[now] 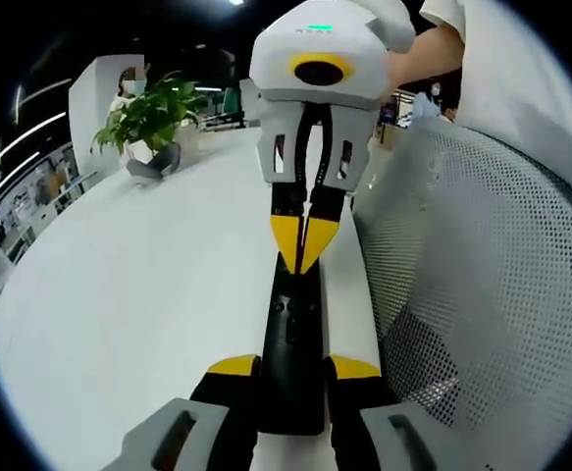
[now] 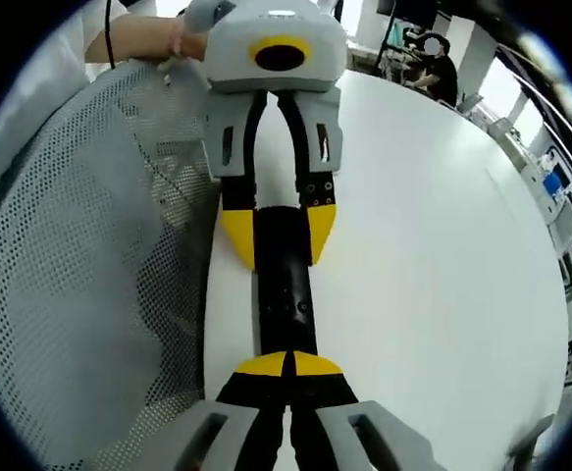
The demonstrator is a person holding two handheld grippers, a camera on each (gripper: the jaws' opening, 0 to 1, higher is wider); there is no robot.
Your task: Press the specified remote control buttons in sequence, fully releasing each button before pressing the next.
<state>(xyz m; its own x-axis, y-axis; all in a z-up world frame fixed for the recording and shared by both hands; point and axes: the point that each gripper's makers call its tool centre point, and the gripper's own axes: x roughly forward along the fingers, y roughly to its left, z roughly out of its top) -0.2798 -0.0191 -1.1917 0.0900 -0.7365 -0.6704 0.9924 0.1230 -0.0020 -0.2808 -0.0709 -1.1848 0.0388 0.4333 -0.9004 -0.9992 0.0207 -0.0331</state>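
Left tongs [image 1: 293, 369] gripping remote [image 1: 293, 343], right tongs [image 1: 304, 253] pressing

Remote control [image 2: 284, 285] buttons too small to read, its near end hidden under closed yellow fingertips [image 2: 266, 365] at 6 o'clock.

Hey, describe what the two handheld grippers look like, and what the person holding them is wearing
Both grippers, the left gripper and the right gripper, have a white-and-grey moulded body, black jaw arms and yellow fingertip pads. The right one carries a small green light on its white top. The person wears a white short-sleeved top and a bracelet at the wrist.
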